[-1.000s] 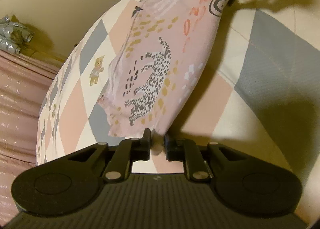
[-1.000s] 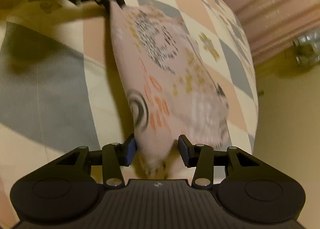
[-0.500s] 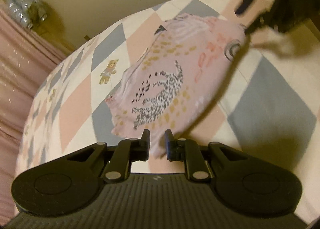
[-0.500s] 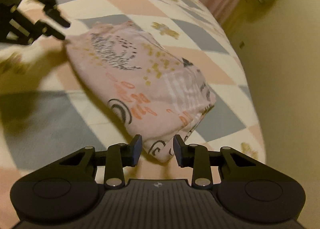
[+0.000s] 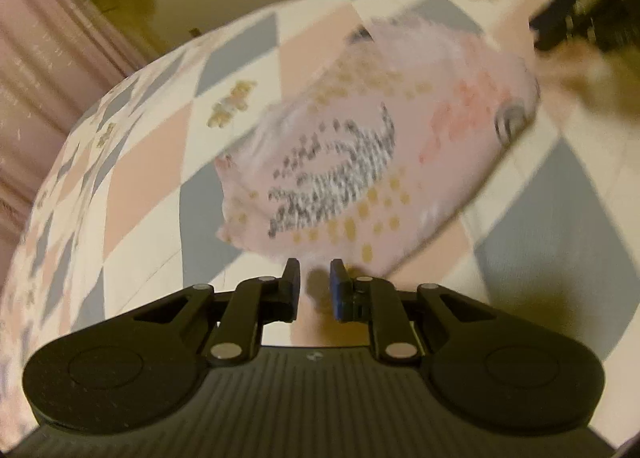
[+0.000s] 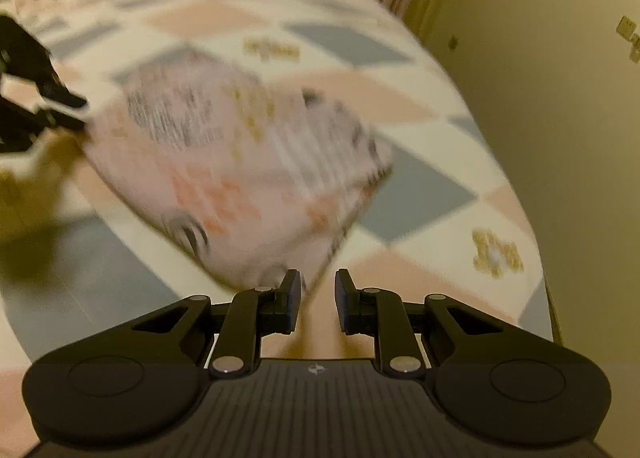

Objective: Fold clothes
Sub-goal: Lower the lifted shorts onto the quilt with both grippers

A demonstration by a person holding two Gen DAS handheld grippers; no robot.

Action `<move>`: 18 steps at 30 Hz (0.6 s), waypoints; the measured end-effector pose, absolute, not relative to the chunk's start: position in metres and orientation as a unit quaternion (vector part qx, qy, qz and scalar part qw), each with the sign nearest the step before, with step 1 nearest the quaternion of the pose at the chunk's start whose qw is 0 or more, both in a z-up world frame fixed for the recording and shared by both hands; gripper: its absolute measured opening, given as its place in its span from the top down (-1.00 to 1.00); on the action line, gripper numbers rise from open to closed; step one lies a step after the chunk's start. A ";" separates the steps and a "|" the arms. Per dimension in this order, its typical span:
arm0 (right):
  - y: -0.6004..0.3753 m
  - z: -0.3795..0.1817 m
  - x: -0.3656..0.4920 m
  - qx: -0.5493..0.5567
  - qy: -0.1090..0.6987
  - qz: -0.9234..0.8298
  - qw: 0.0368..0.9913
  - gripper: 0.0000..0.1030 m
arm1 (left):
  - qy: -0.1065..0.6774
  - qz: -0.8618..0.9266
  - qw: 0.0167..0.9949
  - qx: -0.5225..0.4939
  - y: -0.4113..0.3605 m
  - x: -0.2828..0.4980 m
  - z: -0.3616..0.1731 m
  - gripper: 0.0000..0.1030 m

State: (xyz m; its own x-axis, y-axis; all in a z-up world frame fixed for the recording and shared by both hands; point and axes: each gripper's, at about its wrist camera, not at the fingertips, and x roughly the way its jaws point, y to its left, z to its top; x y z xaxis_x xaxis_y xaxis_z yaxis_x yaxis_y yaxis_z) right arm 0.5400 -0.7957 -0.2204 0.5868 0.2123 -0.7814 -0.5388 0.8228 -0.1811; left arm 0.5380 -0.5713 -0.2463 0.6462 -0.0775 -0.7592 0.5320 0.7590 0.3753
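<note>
A folded pink garment point(image 5: 360, 161) with a spotted animal print lies flat on the checked bedspread point(image 5: 140, 193); it is blurred in both views. My left gripper point(image 5: 315, 289) hovers just short of its near edge, jaws a little apart with nothing between them. My right gripper point(image 6: 318, 290) is at the opposite corner of the garment point(image 6: 240, 169), also narrowly open and empty. Each gripper shows in the other's view: the right one point(image 5: 580, 5) beyond the garment's far end, the left one point(image 6: 32, 93) at the left edge.
The bedspread point(image 6: 400, 105) of pink, grey and cream diamonds with small bear prints covers the whole bed. A pink curtain point(image 5: 36, 69) hangs along one side and a plain wall point(image 6: 540, 117) runs close beside the bed's edge.
The garment, held up between both grippers a second ago, now lies on the bed. Both grippers have let go and pulled back; the right jaws have narrowed.
</note>
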 end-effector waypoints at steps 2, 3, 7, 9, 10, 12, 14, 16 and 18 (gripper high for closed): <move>-0.784 -0.226 0.546 -0.202 0.398 0.232 0.864 0.61 | 0.388 -0.178 0.863 0.271 -0.576 0.545 -0.247 0.72; -0.779 -0.231 0.549 -0.203 0.400 0.237 0.862 0.61 | 0.392 -0.179 0.864 0.262 -0.577 0.549 -0.250 0.72; -0.777 -0.259 0.564 -0.213 0.425 0.231 0.849 0.61 | 0.417 -0.167 0.860 0.242 -0.576 0.564 -0.272 0.72; -0.786 -0.263 0.568 -0.209 0.432 0.217 0.850 0.61 | 0.423 -0.161 0.861 0.232 -0.570 0.567 -0.278 0.71; -0.791 -0.265 0.570 -0.207 0.435 0.211 0.850 0.61 | 0.423 -0.159 0.862 0.232 -0.568 0.567 -0.278 0.71; -0.799 -0.263 0.572 -0.201 0.441 0.206 0.850 0.61 | 0.425 -0.154 0.864 0.223 -0.564 0.568 -0.277 0.71; -0.802 -0.258 0.573 -0.198 0.443 0.202 0.851 0.60 | 0.429 -0.147 0.867 0.207 -0.557 0.570 -0.275 0.65; -0.801 -0.251 0.573 -0.196 0.440 0.199 0.853 0.60 | 0.432 -0.134 0.871 0.194 -0.550 0.570 -0.269 0.51; -0.798 -0.239 0.573 -0.183 0.427 0.198 0.863 0.60 | 0.424 -0.121 0.879 0.184 -0.545 0.571 -0.258 0.52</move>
State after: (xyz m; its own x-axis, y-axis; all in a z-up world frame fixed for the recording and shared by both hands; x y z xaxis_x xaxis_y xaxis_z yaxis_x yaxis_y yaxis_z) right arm 0.5732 -0.7982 -0.2392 0.5570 0.1843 -0.8098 -0.4976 0.8547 -0.1477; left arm 0.5712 -0.5452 -0.2580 0.6115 -0.0565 -0.7892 0.3687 0.9029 0.2211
